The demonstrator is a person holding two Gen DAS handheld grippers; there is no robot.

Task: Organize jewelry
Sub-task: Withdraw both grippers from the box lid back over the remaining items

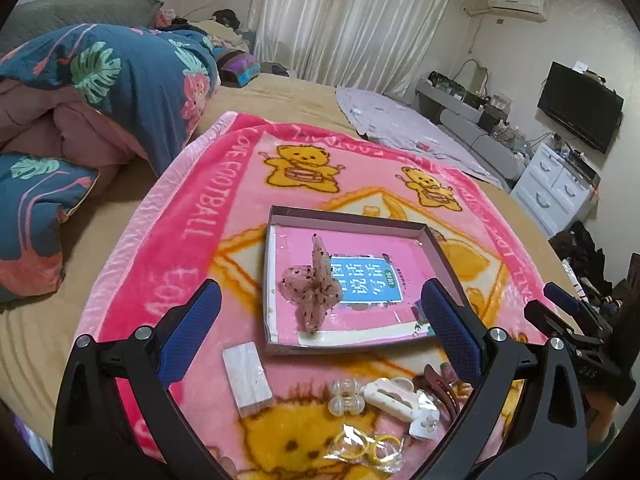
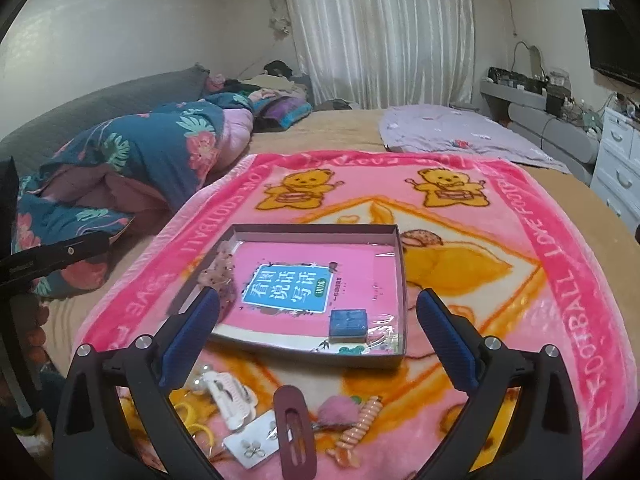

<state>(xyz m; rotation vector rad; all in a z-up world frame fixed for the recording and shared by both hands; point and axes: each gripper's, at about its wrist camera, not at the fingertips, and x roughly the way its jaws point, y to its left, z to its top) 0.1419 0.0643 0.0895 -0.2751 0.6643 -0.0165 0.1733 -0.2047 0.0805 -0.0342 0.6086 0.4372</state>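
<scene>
Both jaws held wide, nothing gripped: left gripper, right gripper. Hair clip below right jaws (flat, slippery): blanket fluff could be pinched instead.

soft daylight through the curtain, sharp centre, fisheye bending and dark corners

Both wrist views angle down, sharing the tray closely
</scene>
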